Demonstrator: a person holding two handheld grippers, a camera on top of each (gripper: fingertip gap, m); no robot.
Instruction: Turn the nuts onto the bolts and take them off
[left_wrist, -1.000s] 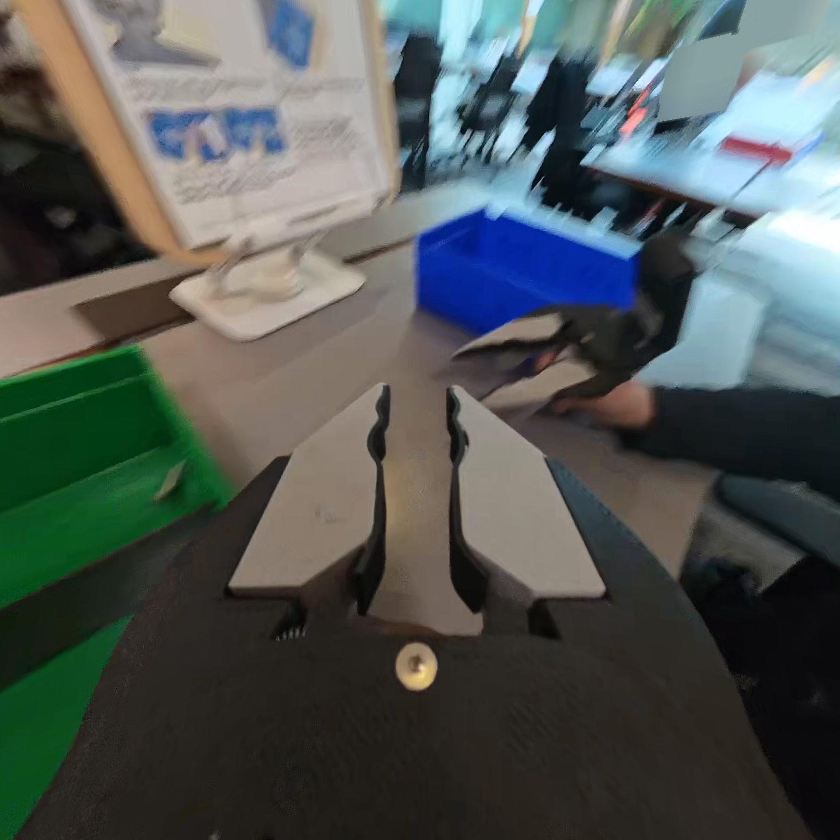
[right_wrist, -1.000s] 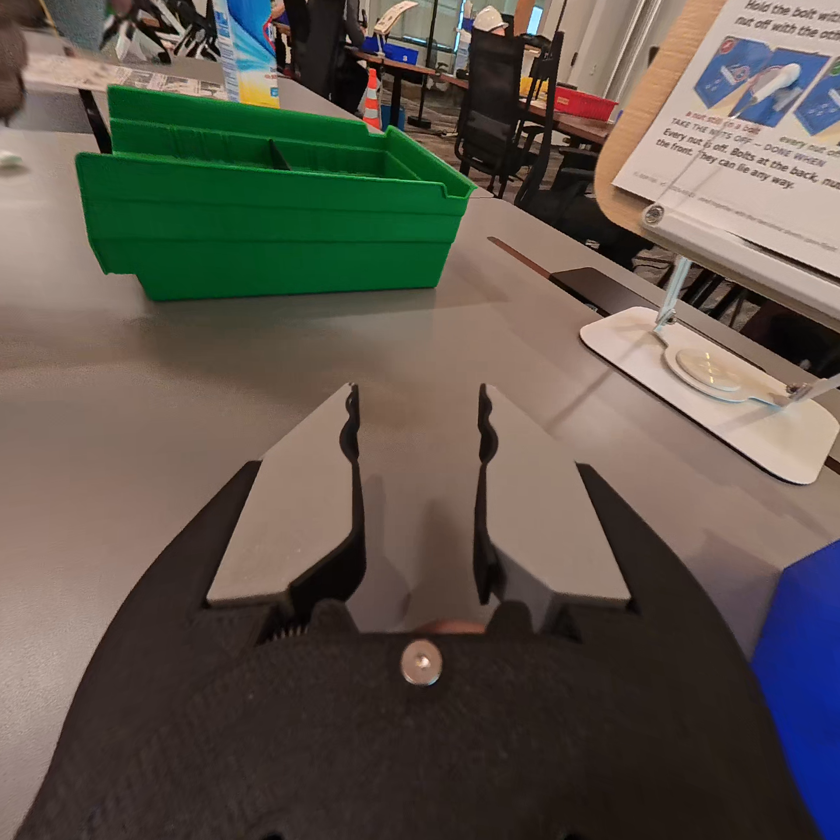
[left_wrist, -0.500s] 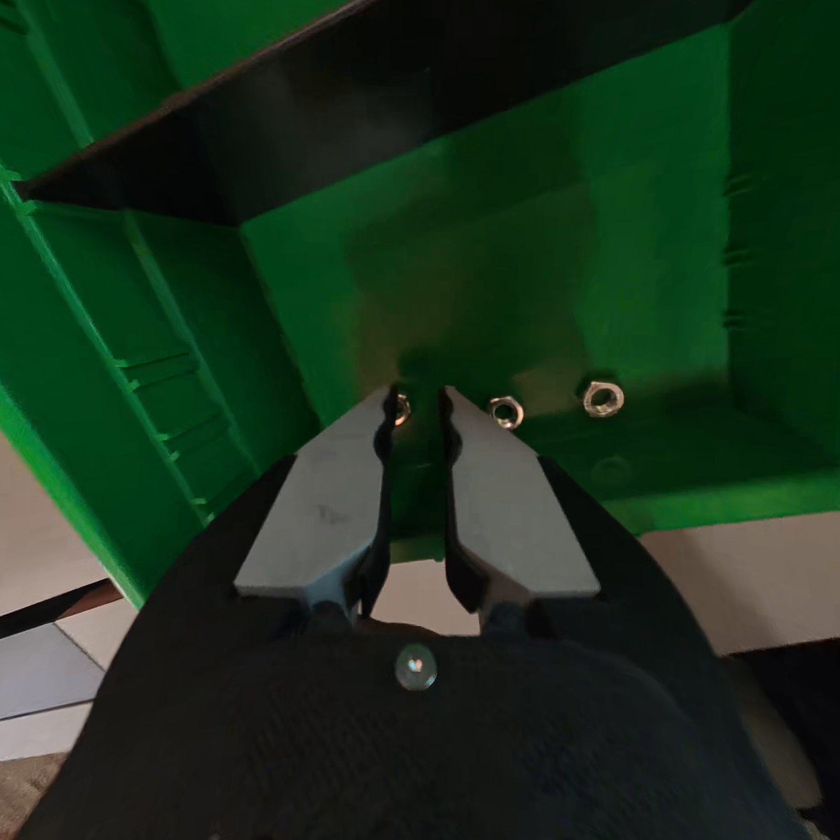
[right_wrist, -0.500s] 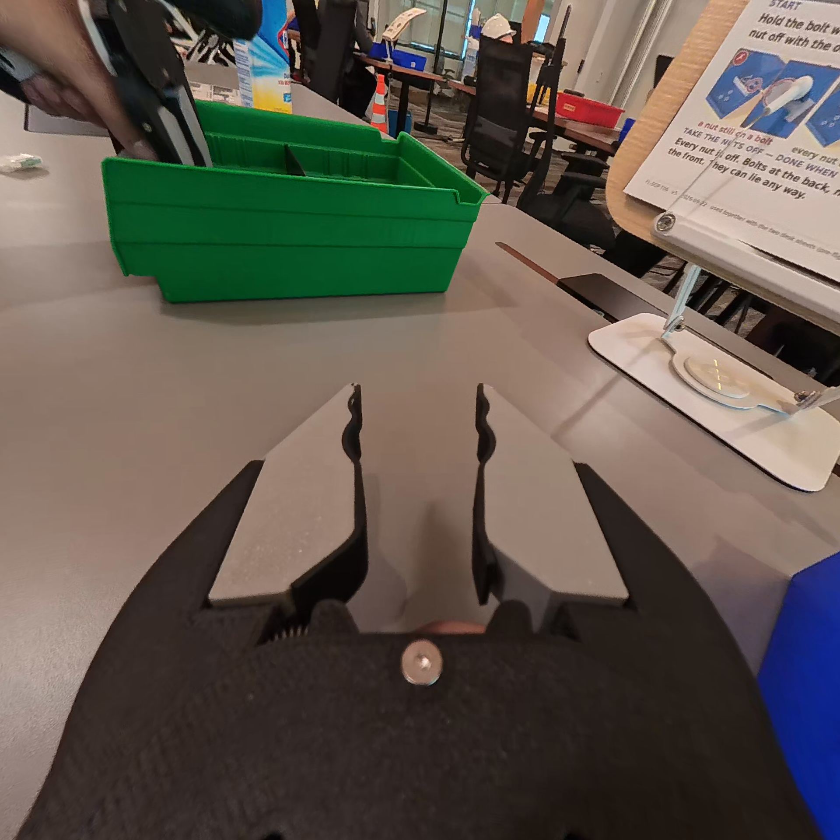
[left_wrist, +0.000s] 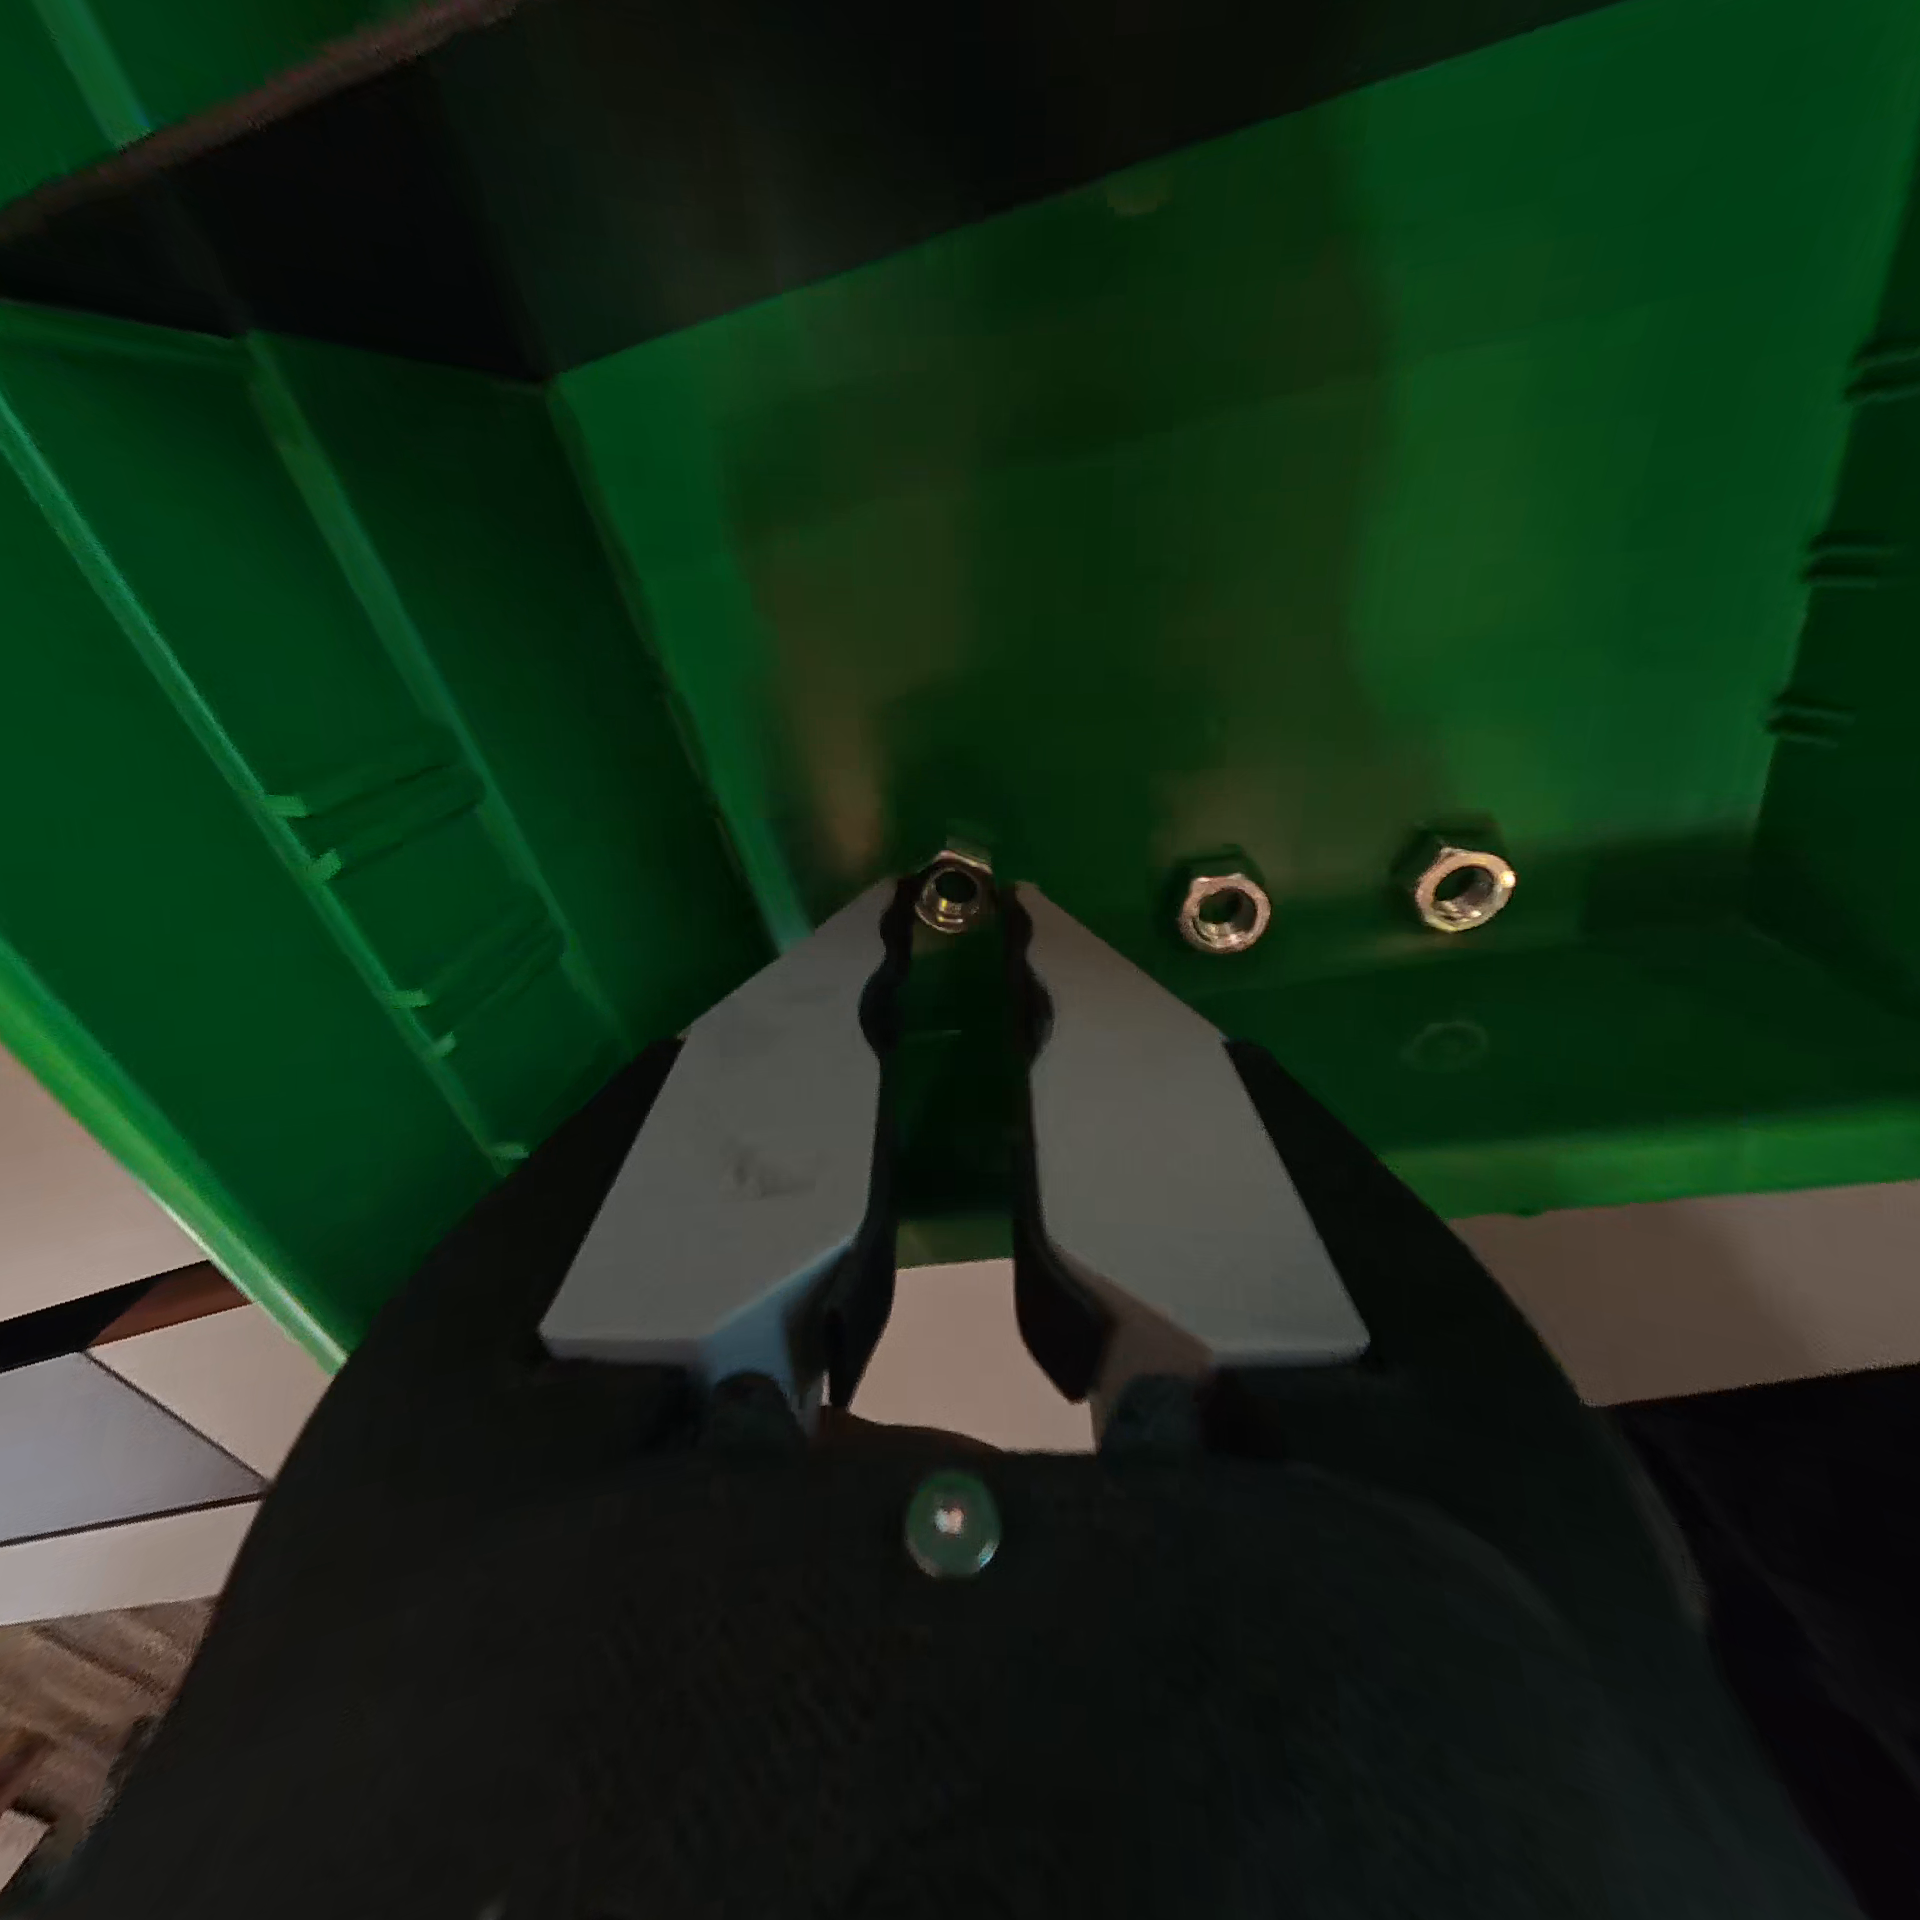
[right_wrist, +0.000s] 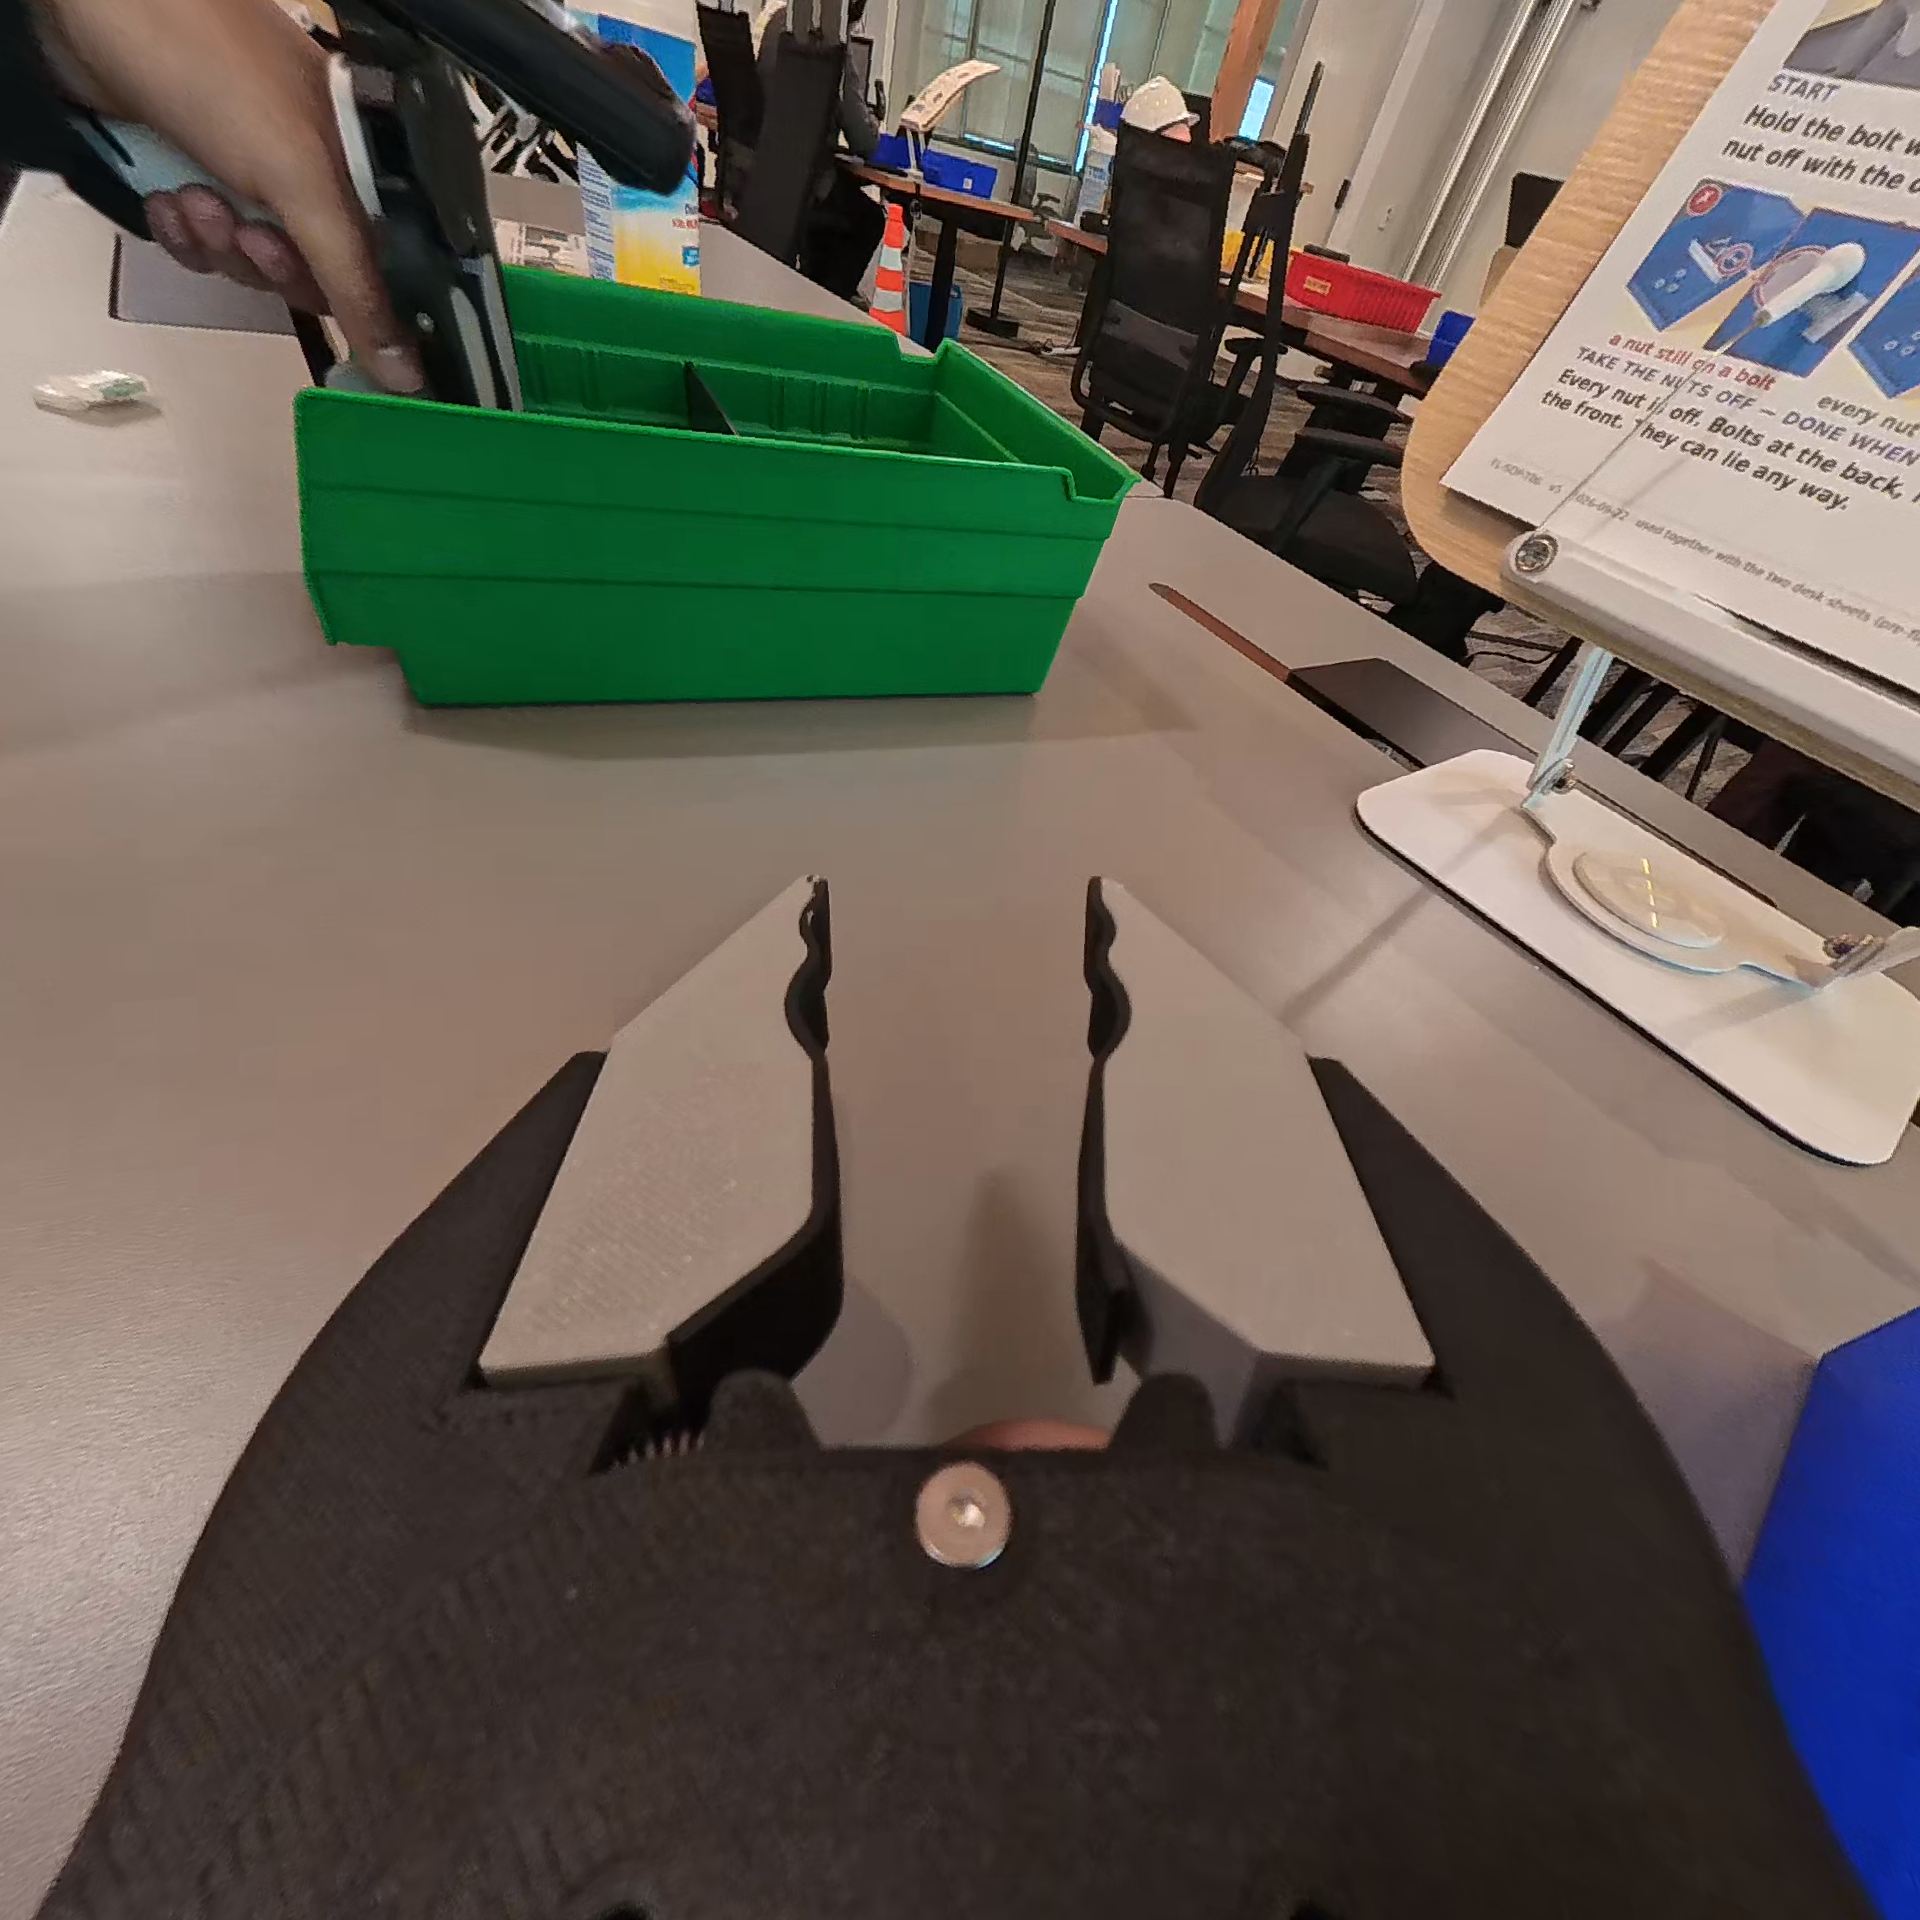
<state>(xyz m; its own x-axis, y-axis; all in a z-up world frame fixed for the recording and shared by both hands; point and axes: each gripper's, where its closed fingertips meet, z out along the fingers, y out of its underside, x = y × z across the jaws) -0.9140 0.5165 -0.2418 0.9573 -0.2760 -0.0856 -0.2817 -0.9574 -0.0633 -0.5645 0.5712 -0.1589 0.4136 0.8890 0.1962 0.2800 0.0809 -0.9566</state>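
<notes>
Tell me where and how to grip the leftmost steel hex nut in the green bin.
Grip the leftmost steel hex nut across two opposite outer flats, coming from above and the near side, as the left gripper is aimed with its open fingertips either side. It seems to lie flat on the green plastic bin floor, close to the left wall, hole facing the camera, so only its flats offer parallel faces.

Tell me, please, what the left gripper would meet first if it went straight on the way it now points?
Most likely the leftmost small silver hex nut, which sits right at the tips of the open left gripper. Just behind it rises the inner wall of the green plastic bin. Depth is hard to judge.
</notes>
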